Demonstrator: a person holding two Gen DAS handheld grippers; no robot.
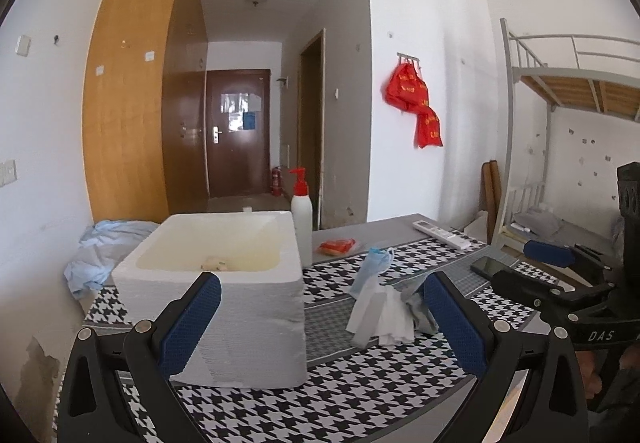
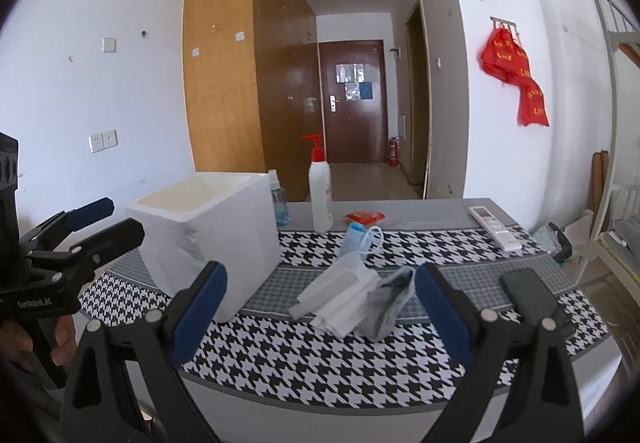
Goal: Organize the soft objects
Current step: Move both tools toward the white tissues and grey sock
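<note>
Soft white tissues, grey cloth [image 2: 394, 299] and blue face mask [image 2: 354, 237] lie heaped beside the open white foam box [image 2: 208, 231], their likely bin, with both the left gripper [image 1: 320, 317] and right gripper [image 2: 320, 307] spread wide and empty for picking.

- The foam box [image 2: 208, 227] stands on the left part of the worktop [image 2: 320, 355].
- Something small lies inside the box [image 1: 214, 264]; what it is cannot be told.
- A pump bottle [image 2: 320, 195] stands behind and to the right of the box, with a spray bottle [image 2: 279, 203] between them.
- A packet [image 2: 365, 218] lies right of the pump bottle.
- A face mask [image 2: 362, 237] lies in front of the packet.
- A heap of cloths [image 2: 352, 303] lies nearer still, right of the box.
- A remote [image 2: 494, 228] lies at the far right, and a phone [image 2: 530, 295] in front of it.
</note>
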